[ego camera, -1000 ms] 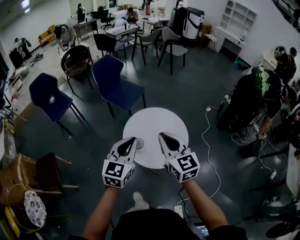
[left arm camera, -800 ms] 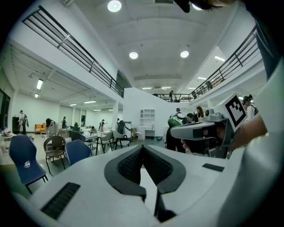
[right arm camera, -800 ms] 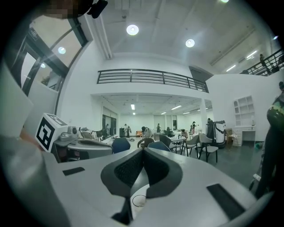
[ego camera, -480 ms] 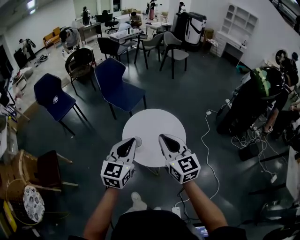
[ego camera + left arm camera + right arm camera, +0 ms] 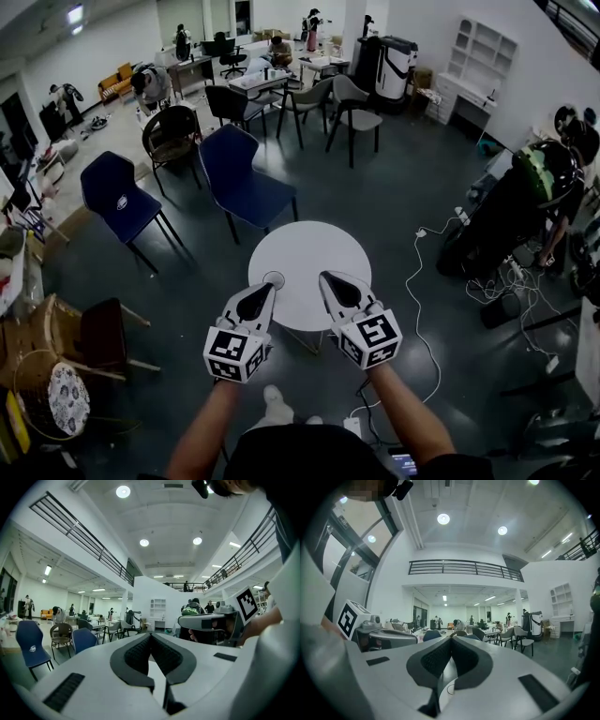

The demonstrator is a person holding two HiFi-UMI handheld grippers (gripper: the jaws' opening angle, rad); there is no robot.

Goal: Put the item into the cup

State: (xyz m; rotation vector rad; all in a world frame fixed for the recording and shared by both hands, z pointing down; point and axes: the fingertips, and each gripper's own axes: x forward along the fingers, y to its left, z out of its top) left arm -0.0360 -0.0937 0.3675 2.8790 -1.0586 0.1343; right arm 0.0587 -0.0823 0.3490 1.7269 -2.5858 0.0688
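Observation:
A small round white table (image 5: 314, 253) stands in front of me. On its near left part sits a small clear cup (image 5: 274, 279), seen as a pale ring. My left gripper (image 5: 266, 290) hovers with its tips just beside the cup, jaws shut and empty. My right gripper (image 5: 328, 278) is over the table's near right edge, also shut with nothing held. In the left gripper view the pads (image 5: 140, 654) meet at the tip. Through the gap under the pads in the right gripper view, the cup's rim (image 5: 449, 689) shows. I cannot make out any item.
Two blue chairs (image 5: 246, 184) (image 5: 119, 200) stand beyond the table to the left. A wooden chair (image 5: 89, 342) is at my near left. White cables (image 5: 419, 309) trail over the floor on the right, by a dark bag (image 5: 502, 211) and a person.
Both grippers stay shut over the table's near edge. The head view has shifted slightly, so the table and chairs sit a little further right in the frame.

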